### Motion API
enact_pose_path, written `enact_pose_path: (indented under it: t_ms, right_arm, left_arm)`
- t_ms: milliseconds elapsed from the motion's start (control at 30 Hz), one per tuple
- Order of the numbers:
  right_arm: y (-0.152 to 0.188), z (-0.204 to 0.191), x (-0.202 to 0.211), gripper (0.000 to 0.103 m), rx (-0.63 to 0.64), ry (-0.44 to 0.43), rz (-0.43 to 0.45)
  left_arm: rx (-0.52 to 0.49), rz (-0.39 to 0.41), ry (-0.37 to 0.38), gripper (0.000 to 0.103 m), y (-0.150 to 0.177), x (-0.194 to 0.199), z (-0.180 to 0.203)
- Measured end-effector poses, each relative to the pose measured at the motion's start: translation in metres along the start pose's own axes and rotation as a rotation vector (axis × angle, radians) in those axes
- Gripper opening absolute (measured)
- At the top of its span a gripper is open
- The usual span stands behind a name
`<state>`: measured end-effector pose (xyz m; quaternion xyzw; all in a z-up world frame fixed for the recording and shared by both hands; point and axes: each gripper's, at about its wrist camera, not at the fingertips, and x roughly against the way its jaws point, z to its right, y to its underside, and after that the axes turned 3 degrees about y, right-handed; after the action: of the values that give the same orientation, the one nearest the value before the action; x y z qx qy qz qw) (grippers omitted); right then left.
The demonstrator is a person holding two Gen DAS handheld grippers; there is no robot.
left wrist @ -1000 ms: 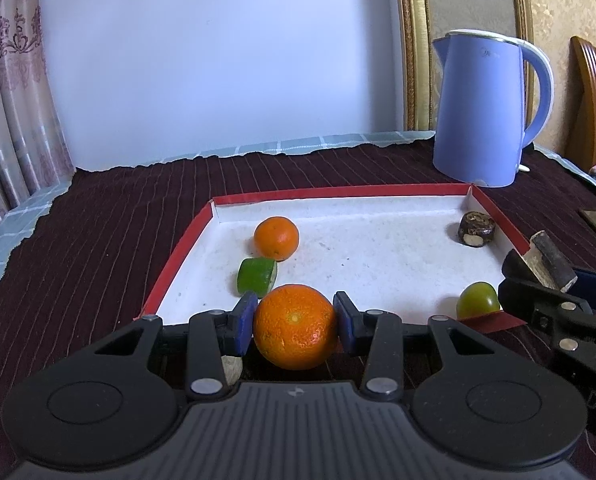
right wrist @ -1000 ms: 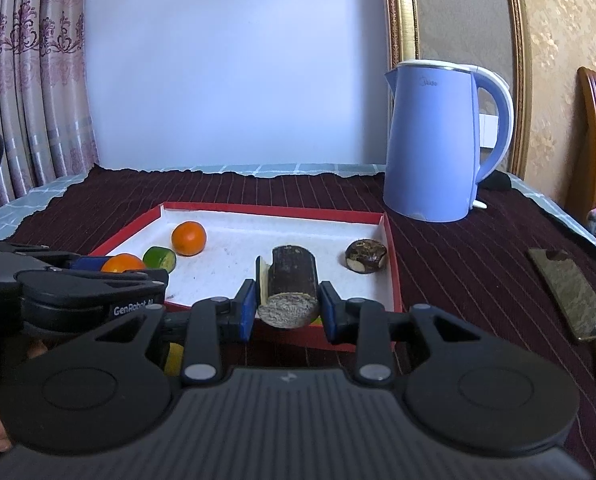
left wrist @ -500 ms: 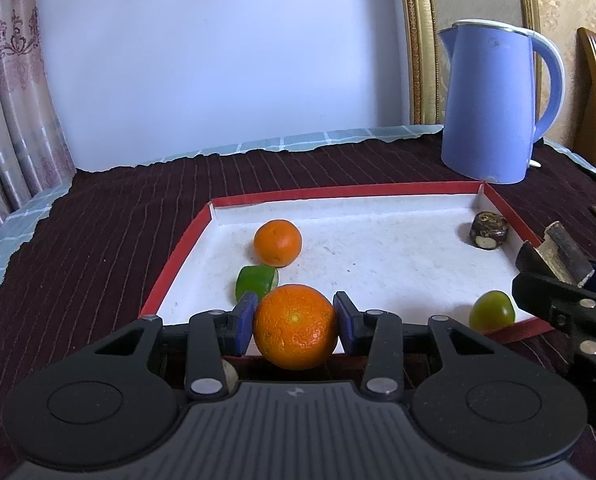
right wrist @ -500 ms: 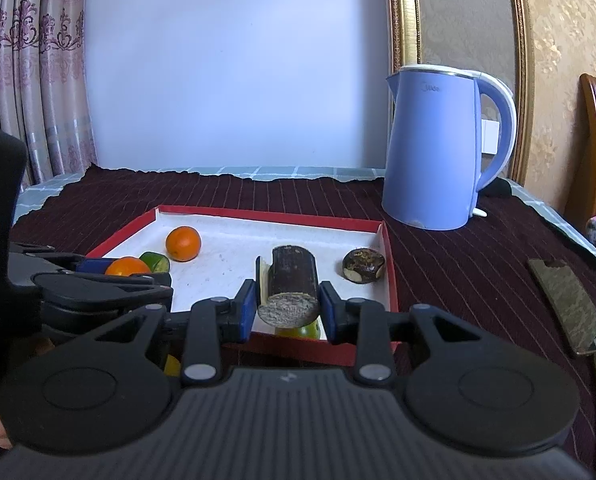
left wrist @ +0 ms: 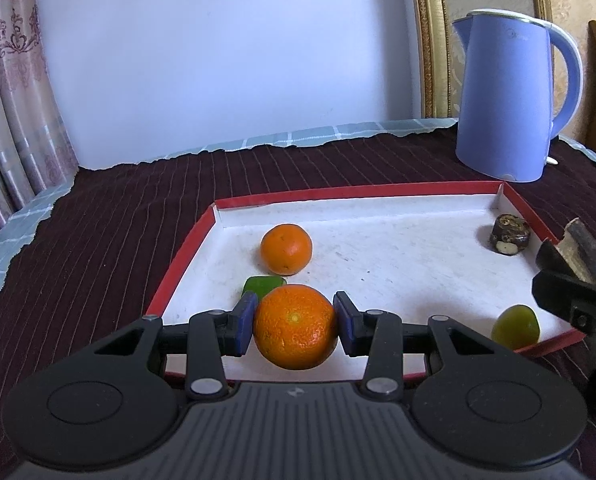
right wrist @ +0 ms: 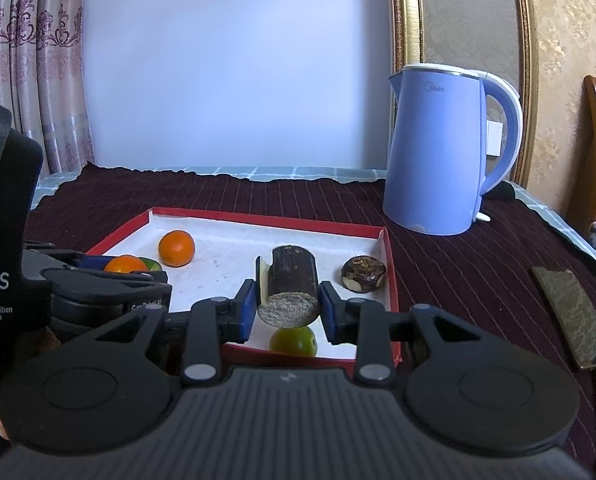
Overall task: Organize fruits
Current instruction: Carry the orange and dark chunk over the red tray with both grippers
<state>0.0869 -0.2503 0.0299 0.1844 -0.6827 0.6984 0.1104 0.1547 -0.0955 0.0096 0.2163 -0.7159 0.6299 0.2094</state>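
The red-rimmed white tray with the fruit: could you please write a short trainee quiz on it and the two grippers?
1. What does the left gripper hold?
2. True or false: the blue plastic kettle stands inside the red-rimmed white tray.
3. How many green fruits lie in the tray?

Key
1. A round orange fruit.
2. False; it stands on the dark striped cloth beyond the tray.
3. Two: one behind the held orange, one at the near right corner.

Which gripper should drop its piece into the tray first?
Probably left. The left gripper holds its orange beside the other orange; the right gripper's dark stick hangs above a green fruit.
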Motion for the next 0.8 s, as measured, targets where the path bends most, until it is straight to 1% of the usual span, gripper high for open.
enact_pose_path:
  t_ms: [167,467,800]
  right_arm:
    - [-0.003,0.002,-0.005,0.031,-0.007,0.003,0.004]
    - [-0.005,0.0,-0.014,0.031,-0.006,-0.002,0.004]
    - [-0.01,0.0,-0.026,0.031,-0.002,0.0,0.002]
  left_arm:
    - [0.005,-0.001,-0.005,0.04,-0.003,-0.007,0.0]
    - [0.007,0.03,-0.012,0.04,-0.01,-0.015,0.001]
    - [0.01,0.031,-0.022,0.041,-0.017,-0.026,0.0]
